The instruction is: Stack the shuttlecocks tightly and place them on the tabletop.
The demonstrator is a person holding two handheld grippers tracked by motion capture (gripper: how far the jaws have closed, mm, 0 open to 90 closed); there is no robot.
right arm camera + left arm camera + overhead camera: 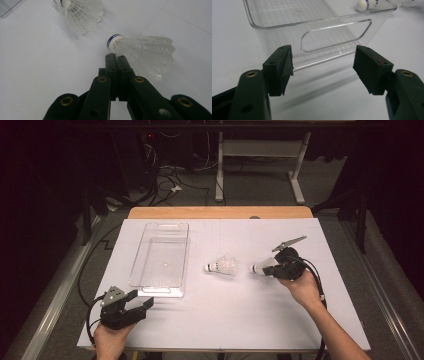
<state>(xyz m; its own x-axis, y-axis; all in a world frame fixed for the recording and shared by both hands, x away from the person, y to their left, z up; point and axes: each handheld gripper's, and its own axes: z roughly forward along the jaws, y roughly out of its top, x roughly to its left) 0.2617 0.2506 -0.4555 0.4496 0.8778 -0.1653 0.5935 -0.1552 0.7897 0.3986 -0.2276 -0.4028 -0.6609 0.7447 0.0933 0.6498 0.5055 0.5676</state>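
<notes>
Two white feather shuttlecocks lie right of a clear plastic bin (161,257). The free shuttlecock (221,266) rests on the white table mid-way; in the right gripper view this free shuttlecock (80,13) lies ahead and to the left. My right gripper (270,269) has its jaws pressed together on the feather skirt of the second shuttlecock (261,267), just behind its cork. The right gripper (116,57) hides part of that held shuttlecock (145,51). My left gripper (143,303) stands open just short of the bin's near end; nothing lies between the left gripper (323,66) jaws, which face the bin's handle cut-out (336,35).
The white table sheet (225,315) spreads wide in front of both hands. The bin (287,32) holds nothing, and a shuttlecock cork (363,5) shows beyond its far corner. Desk legs and cables stand on the floor past the table's wooden far edge (220,212).
</notes>
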